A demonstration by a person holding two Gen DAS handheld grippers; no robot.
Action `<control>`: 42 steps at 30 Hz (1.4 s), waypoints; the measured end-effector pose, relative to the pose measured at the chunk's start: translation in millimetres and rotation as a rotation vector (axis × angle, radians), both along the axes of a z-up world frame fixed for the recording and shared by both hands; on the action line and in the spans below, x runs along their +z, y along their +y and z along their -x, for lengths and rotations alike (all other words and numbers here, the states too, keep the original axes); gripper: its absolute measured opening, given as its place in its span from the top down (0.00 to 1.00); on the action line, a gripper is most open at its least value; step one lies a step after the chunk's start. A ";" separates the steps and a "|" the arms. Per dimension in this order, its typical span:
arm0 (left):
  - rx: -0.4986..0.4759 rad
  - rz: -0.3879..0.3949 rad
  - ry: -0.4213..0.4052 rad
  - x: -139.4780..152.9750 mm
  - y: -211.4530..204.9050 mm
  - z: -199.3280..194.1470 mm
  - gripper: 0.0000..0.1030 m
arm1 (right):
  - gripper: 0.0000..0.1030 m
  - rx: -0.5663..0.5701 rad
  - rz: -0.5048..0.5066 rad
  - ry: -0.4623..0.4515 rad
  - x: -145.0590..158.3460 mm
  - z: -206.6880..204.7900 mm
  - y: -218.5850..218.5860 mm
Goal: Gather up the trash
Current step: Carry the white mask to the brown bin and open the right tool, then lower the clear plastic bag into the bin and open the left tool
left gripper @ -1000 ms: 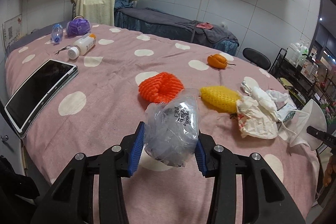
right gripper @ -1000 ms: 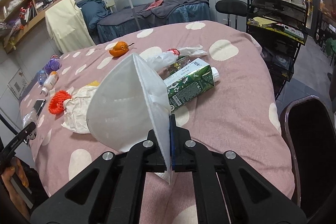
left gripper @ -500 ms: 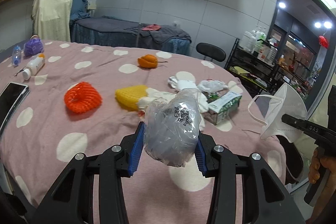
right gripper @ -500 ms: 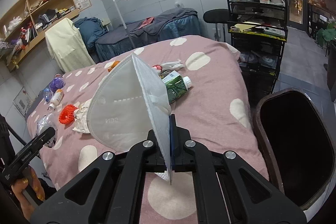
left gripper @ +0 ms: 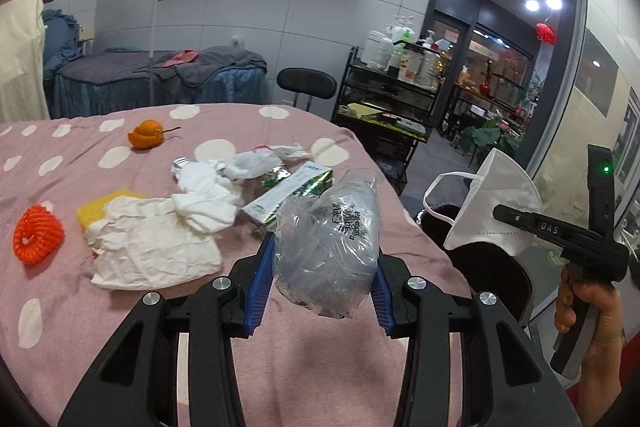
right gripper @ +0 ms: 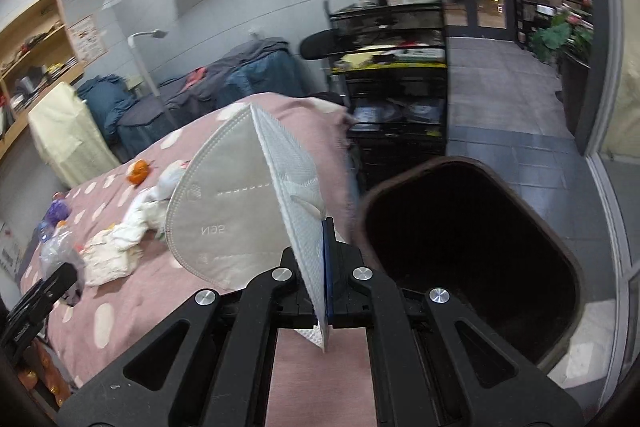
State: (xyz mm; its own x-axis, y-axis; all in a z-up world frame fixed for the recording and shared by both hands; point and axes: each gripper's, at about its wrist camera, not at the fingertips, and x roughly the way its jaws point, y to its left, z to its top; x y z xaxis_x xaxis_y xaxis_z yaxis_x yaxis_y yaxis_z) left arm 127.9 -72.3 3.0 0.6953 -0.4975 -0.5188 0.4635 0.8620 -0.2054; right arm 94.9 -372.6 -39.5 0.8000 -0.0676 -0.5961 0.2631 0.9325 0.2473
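Left claw (left gripper: 322,285) gripping a crumpled clear plastic bag (left gripper: 330,243) above the pink dotted tabletop (left gripper: 320,379), right claw (right gripper: 326,267) pinching a white face mask (right gripper: 248,195) beside the dark trash bin (right gripper: 472,255)

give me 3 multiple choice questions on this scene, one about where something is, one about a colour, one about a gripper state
1. Where is the bin?
A. on the bed
B. on the floor beside the bed's edge
C. on a shelf

2. What colour is the mesh ring on the bed?
A. orange-red
B. green
C. black

3. What is the right gripper doing?
A. open, holding nothing
B. shut on a carton
C. shut on the mask

Answers:
1. B: the right wrist view shows its dark opening low, next to the pink cover's edge.
2. A: the left wrist view shows it bright orange-red at the left.
3. C: its fingers pinch the white mask's edge, while the left gripper clamps the plastic bag.
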 end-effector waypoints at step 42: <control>-0.417 -0.096 0.097 -14.9 -180.7 -4.6 0.59 | 0.26 -0.371 -0.025 0.228 -69.8 35.1 -111.1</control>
State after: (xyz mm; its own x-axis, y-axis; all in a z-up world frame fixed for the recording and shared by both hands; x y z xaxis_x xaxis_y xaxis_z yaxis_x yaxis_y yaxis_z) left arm 132.5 -253.1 -11.9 0.3908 -0.6716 -0.6295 0.7583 0.6225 -0.1934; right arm 59.8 -483.8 -109.3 0.5717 -0.3093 -0.7599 0.6301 0.7587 0.1652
